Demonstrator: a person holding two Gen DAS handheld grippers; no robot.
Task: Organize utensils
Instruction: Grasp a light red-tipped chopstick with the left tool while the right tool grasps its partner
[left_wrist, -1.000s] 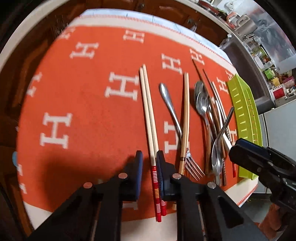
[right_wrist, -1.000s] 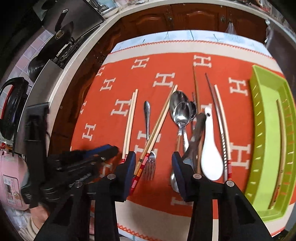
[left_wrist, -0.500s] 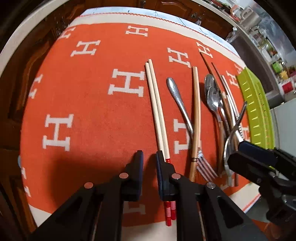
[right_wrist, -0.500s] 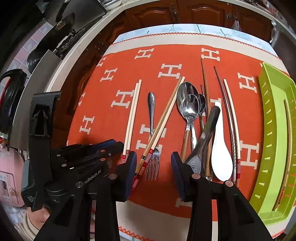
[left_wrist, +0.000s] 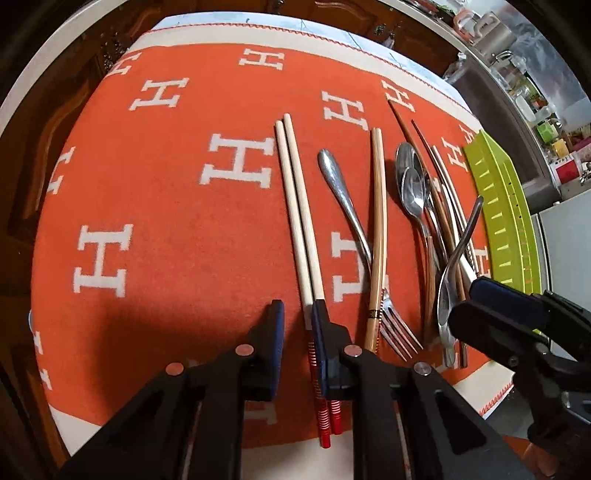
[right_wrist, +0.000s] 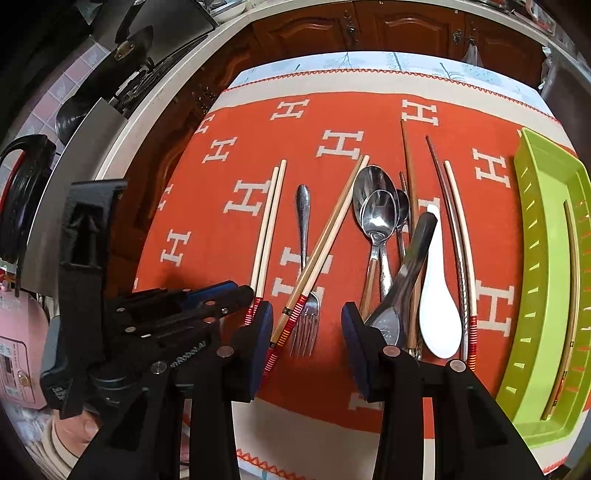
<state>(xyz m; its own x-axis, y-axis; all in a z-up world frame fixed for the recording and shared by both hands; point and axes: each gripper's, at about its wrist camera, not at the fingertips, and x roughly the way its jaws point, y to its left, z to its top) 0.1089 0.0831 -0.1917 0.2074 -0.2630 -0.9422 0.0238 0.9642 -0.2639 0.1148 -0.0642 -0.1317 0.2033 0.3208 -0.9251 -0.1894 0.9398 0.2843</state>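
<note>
On the orange cloth (left_wrist: 166, 192) lie a pale chopstick pair (left_wrist: 299, 206) with red ends, a steel fork (left_wrist: 347, 206), a tan chopstick pair (left_wrist: 378, 221) and stacked spoons (left_wrist: 413, 184). My left gripper (left_wrist: 297, 317) hovers over the pale pair's red end. Its jaws are a narrow gap apart and hold nothing. My right gripper (right_wrist: 306, 325) is open above the fork (right_wrist: 303, 229) tines and the crossing chopstick pair (right_wrist: 328, 236). Right of it lie the spoons (right_wrist: 375, 206), a white ceramic spoon (right_wrist: 439, 306) and a green tray (right_wrist: 546, 258) holding one chopstick (right_wrist: 572, 258).
A dark-handled ladle (right_wrist: 413, 254) leans over the spoon pile, beside long metal chopsticks (right_wrist: 454, 229). The left gripper (right_wrist: 240, 295) sits close to my right gripper's left finger. A stove with a pan (right_wrist: 129, 48) and a black kettle (right_wrist: 22, 184) stand beyond the cloth's left edge.
Both views wobbled slightly and are back about where they were. Nothing on the cloth has moved, and neither gripper's jaws have changed.
</note>
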